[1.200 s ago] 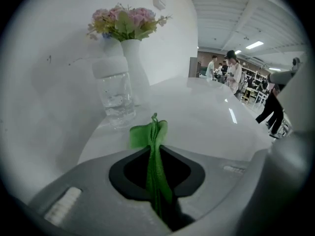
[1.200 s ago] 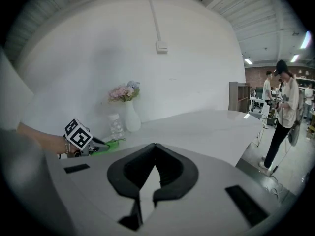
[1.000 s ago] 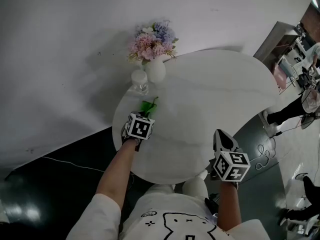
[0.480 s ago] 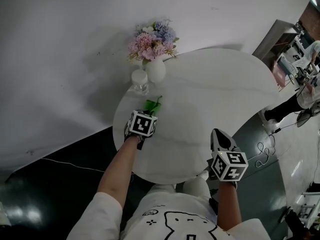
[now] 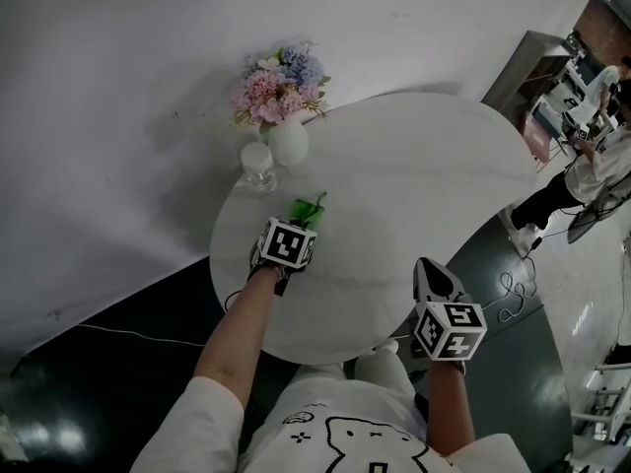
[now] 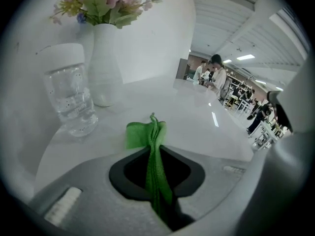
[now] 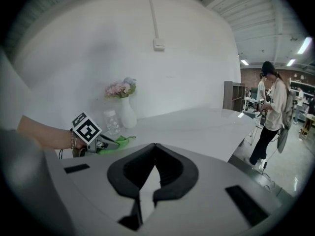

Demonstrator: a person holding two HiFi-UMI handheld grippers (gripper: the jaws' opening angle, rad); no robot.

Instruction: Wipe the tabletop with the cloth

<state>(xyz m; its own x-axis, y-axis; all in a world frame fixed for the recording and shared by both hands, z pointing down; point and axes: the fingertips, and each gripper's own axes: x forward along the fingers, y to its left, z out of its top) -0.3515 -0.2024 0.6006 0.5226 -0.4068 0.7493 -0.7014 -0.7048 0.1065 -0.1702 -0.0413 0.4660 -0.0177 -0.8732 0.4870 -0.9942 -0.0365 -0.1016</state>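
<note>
Left hand-held gripper point(image 5: 293, 227) pinches the cloth point(image 5: 308, 208) over the worktop's left side; my right hand-held gripper point(image 5: 431, 267) has its jaws together, empty, at the near edge | worktop point(image 5: 414, 185): round, white, glossy | risk: a wipe forward could topple the slim white vase point(image 5: 289, 141) or the lidded clear jar point(image 5: 258, 164) | cloth: green, soft, folded.

A round white table point(image 5: 414, 185) fills the frame's centre; a white vase of flowers point(image 5: 288, 141) and a lidded glass jar point(image 5: 258, 164) stand at its upper-left edge
</note>
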